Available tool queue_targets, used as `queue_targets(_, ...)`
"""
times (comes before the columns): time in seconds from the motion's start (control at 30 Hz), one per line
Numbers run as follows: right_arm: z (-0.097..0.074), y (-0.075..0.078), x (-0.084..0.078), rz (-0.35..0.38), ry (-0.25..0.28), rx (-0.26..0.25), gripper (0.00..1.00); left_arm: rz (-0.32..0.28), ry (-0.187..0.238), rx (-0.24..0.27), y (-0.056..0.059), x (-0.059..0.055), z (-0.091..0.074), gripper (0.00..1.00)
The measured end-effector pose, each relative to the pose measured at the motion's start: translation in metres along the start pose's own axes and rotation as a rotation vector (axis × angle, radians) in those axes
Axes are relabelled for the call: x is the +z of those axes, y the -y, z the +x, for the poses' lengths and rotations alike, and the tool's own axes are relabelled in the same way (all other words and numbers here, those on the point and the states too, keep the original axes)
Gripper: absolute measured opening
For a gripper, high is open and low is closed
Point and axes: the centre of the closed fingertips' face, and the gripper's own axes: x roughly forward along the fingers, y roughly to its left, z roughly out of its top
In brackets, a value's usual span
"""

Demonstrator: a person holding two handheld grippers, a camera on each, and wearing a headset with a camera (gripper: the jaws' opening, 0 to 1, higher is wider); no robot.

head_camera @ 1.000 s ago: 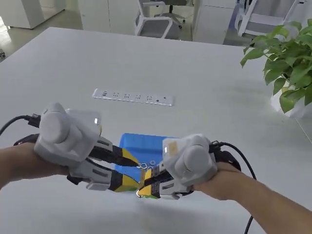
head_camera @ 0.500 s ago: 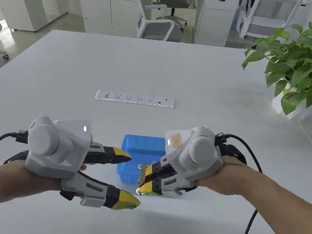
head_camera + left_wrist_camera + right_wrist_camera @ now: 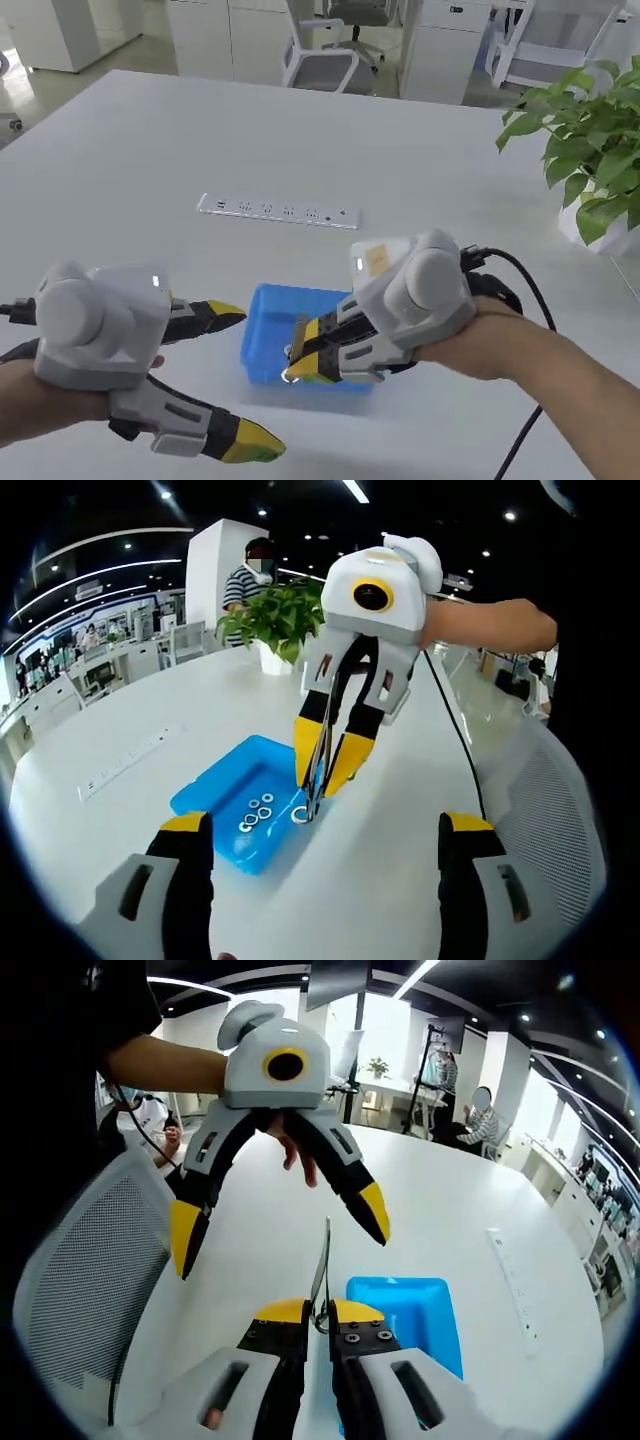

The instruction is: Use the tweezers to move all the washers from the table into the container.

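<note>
A blue container (image 3: pixel 268 338) sits on the white table (image 3: pixel 130 150), with several washers (image 3: pixel 252 815) lying inside it. My right gripper (image 3: pixel 305 365) is shut on thin metal tweezers (image 3: pixel 322 1255) that point down at the container's near edge. A washer (image 3: pixel 300 817) is pinched at the tweezer tips, just over the rim. My left gripper (image 3: pixel 250 382) hangs to the left of the container with its yellow-tipped jaws spread wide and nothing between them. In the left gripper view the right gripper (image 3: pixel 328 770) faces me above the container (image 3: pixel 215 790). In the right gripper view the left gripper (image 3: pixel 280 1232) is open.
A white power strip (image 3: pixel 277 211) lies beyond the container. A potted plant (image 3: pixel 590 150) stands at the table's right edge. Office chairs (image 3: pixel 320 60) stand past the far edge. A cable (image 3: pixel 520 300) trails from the right gripper.
My left gripper has drawn back to the left, away from the tweezers, with its jaws spread wider. The right gripper has held on to the tweezers at the container's near edge.
</note>
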Motion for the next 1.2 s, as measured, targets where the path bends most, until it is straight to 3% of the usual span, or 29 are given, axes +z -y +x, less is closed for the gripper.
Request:
queue_targets(0.5,-0.018,0.036,-0.004,-0.021,-0.005,-0.060,0.08,-0.044,-0.001,0.018,0.010,-0.011,-0.005,0.99)
queue_targets(0.83,-0.017,0.062,-0.023,-0.022,-0.020,-0.112,0.08,-0.048,0.010,0.035,0.006,-0.010,-0.008,0.99)
queue_targets(1.2,-0.008,0.075,-0.042,-0.014,-0.034,-0.126,0.08,-0.054,0.014,0.050,0.001,-0.011,-0.010,0.99)
